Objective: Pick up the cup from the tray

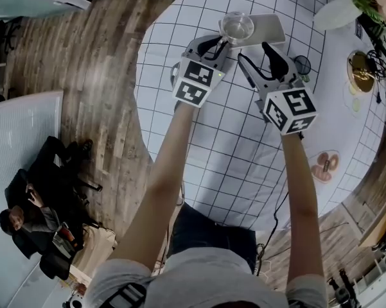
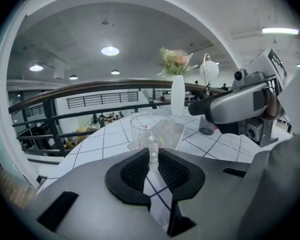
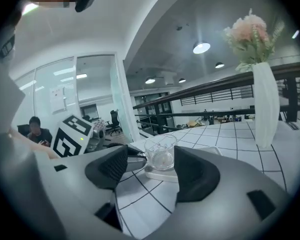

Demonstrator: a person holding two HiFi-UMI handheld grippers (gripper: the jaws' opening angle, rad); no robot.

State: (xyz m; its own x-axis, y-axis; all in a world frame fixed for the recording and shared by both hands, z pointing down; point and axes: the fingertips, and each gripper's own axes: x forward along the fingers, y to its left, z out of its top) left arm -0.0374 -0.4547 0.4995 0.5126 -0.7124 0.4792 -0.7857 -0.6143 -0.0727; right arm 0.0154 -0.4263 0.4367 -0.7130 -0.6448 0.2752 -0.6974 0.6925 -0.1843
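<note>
The clear cup (image 1: pixel 236 27) stood on a small tray (image 1: pixel 273 25) on the gridded tabletop (image 1: pixel 237 140). My left gripper (image 2: pixel 150 163) was nearly closed, pinching the cup's near wall, probably to lift it by the rim. My right gripper (image 3: pixel 150 170) hung wide open just short of the tray, touching nothing.

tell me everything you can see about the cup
The cup is a clear round tumbler, glass or plastic, and looks empty. It stands upright at the left end of a white tray on the gridded table. The left gripper pinches its near wall between its pads. The right gripper is open, short of it.
</note>
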